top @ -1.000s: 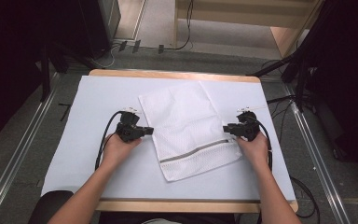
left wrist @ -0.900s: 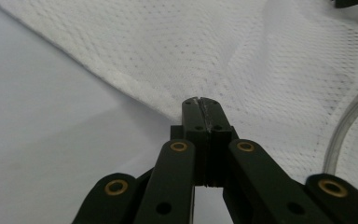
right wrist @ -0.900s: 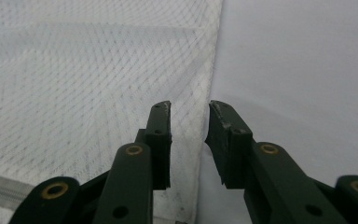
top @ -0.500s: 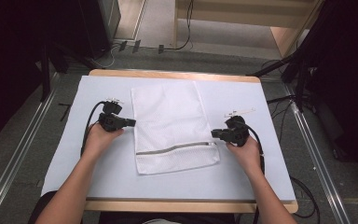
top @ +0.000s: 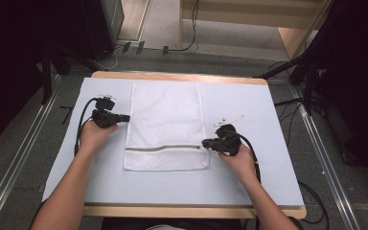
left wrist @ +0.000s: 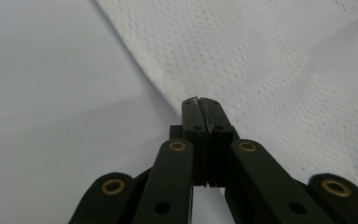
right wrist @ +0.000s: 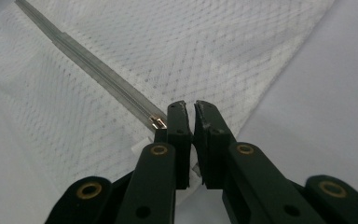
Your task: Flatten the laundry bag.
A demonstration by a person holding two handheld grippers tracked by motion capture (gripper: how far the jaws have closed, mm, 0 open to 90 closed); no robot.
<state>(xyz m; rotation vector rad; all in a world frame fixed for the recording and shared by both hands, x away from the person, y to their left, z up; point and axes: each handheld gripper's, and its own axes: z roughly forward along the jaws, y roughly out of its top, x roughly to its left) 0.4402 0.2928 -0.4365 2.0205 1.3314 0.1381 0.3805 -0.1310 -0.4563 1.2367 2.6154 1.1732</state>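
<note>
Mesh bag (top: 165, 125): flat at frame centre on the white table cover (top: 268, 158); zipper (top: 165, 148) closed across lower part; contents not discernible
Left gripper (top: 123, 117): jaws together at bag's left edge
Right gripper (top: 206, 143): jaws nearly together, pinching fabric beside the zipper pull (right wrist: 157, 122)

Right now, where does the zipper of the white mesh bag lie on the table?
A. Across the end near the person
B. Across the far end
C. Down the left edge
A: in the high view the zipper crosses the mesh bag near its near end, beside the right gripper.
</note>
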